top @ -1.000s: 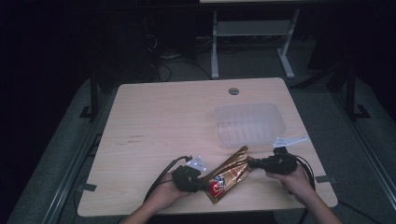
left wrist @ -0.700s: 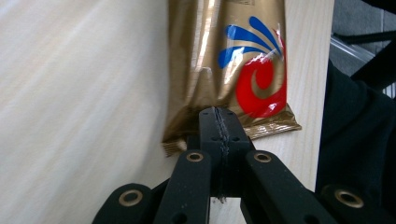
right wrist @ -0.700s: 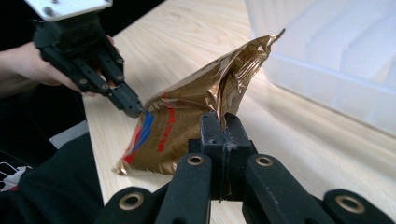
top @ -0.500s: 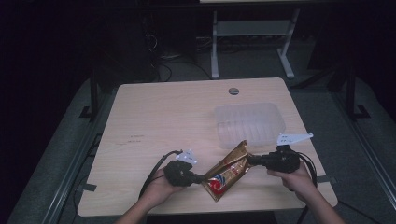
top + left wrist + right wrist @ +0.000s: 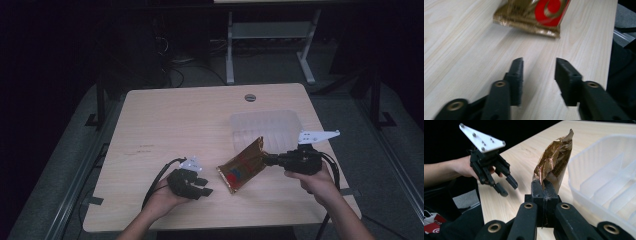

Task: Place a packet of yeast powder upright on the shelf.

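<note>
Right claw (image 5: 266, 159) sits right of centre in the high view, clenched on the edge of a gold foil packet (image 5: 242, 166). In the right gripper view the jaws are pressed together on the packet's crinkled edge (image 5: 554, 157), and the packet stands up above them. Packet has a red patch on its face, lower end touching or just above the worktop (image 5: 190, 120); cannot tell which.

Left claw (image 5: 204, 186) is at lower centre-left in the high view, released: jaws apart, nothing between them, just beside the packet's lower end but not touching it. Left gripper view: both pads clear over bare wood, packet's bottom seam (image 5: 531, 18) at top of frame, blurred.

Clear plastic tray (image 5: 290, 122) with dividers sits just behind the packet, upper right of the worktop. Its ribbed wall (image 5: 604, 170) is at right in the right gripper view.
</note>
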The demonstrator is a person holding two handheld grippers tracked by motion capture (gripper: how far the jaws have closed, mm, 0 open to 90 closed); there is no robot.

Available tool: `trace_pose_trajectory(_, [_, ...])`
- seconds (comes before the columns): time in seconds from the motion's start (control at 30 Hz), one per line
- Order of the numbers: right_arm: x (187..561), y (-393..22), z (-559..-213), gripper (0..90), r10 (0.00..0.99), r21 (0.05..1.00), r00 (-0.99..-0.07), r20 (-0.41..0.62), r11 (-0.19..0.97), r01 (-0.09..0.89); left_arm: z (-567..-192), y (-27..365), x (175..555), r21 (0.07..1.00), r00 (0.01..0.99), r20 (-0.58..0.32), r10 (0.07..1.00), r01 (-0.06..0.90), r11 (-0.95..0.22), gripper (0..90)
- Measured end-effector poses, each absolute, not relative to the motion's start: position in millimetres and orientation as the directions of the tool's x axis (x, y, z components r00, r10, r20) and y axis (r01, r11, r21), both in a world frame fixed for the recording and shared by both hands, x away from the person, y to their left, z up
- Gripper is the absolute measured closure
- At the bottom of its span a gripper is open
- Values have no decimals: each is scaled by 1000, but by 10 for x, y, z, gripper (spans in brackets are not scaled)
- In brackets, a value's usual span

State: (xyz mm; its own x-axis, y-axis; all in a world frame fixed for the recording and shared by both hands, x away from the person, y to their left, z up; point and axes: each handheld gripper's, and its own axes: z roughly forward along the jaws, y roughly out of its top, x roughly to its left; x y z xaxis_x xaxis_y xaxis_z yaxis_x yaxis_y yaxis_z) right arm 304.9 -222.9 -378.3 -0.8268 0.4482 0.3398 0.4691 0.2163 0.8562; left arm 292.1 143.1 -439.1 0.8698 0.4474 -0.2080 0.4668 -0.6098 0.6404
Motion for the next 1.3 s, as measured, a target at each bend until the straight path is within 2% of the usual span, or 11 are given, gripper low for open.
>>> trace_pose_trajectory(0.27, [3089,-2245,-3570,900,458,877,-838,298,215,429,-4373,1482,2935,655,867,-187,462,460,-599,397])
trace_pose_trajectory(0.7, [3220,-2427,-3047,900,560,900,-800,215,204,385,-4364,1548,2961,664,866,-162,474,451,-596,357])
trace_pose_trajectory(0.93, [3340,-2480,-2918,900,609,899,-771,185,211,383,-4369,1569,2976,654,879,-124,461,422,-628,256])
trace_pose_trajectory(1.3, [3521,-2578,-2816,900,696,888,-701,156,212,408,-4390,1620,3001,659,869,-115,482,430,-617,234])
